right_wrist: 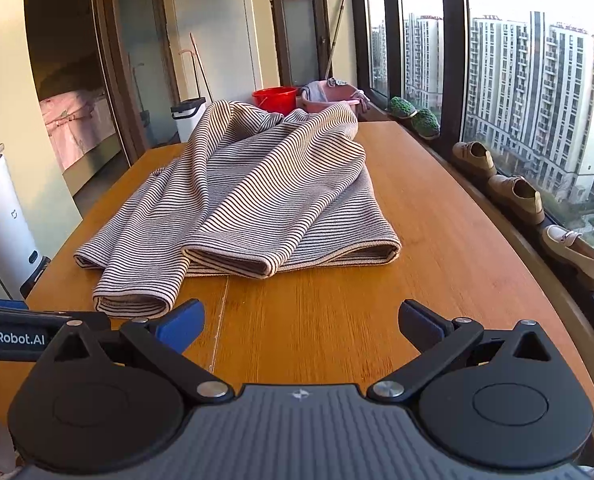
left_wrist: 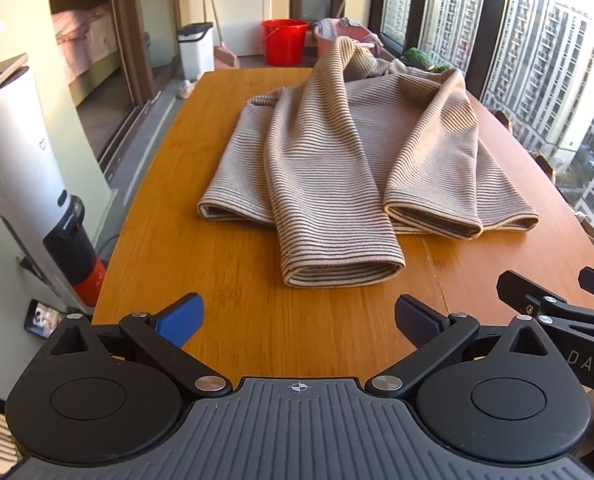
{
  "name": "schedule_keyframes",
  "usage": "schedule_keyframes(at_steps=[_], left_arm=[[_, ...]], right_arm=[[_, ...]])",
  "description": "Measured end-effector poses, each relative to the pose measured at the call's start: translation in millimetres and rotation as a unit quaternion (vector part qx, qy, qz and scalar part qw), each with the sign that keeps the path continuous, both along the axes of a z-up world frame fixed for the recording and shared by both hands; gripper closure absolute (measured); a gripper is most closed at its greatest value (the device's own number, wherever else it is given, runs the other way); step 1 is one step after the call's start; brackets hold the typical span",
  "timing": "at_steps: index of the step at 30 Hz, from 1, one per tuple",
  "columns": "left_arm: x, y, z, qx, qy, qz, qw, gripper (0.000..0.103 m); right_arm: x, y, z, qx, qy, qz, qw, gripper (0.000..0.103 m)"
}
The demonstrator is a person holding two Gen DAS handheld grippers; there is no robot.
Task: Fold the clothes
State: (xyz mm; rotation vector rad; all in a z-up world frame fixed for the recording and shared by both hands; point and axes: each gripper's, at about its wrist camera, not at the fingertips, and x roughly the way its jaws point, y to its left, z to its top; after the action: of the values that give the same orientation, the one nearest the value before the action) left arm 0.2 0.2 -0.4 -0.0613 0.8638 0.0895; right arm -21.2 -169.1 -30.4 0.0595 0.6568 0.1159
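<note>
A striped shirt (left_wrist: 337, 152) lies on the wooden table (left_wrist: 225, 208), bunched up at the far end, with both sleeves pulled down toward the near edge. The left tool (left_wrist: 297, 320) is wide apart and holds nothing. It hangs over bare wood, a little short of the near sleeve end. The right tool (right_wrist: 301, 324) is wide apart too, with nothing in it. A red bucket (left_wrist: 284, 40) stands past the table. Shoes (right_wrist: 517, 196) sit along the window.
</note>
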Motion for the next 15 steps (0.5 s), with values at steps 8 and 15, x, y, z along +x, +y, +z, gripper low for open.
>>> schedule_keyframes(at_steps=[8, 15], left_arm=[[1.0, -1.5, 0.7, -0.001, 0.0, -0.001, 1.0, 0.0], [0.5, -1.8, -1.1, -0.005, -0.001, -0.001, 1.0, 0.0]], right_arm=[[1.1, -4.2, -0.3, 0.006, 0.003, 0.0, 1.0, 0.0], [0.0, -1.0, -1.3, 0.004, 0.006, 0.001, 1.0, 0.0]])
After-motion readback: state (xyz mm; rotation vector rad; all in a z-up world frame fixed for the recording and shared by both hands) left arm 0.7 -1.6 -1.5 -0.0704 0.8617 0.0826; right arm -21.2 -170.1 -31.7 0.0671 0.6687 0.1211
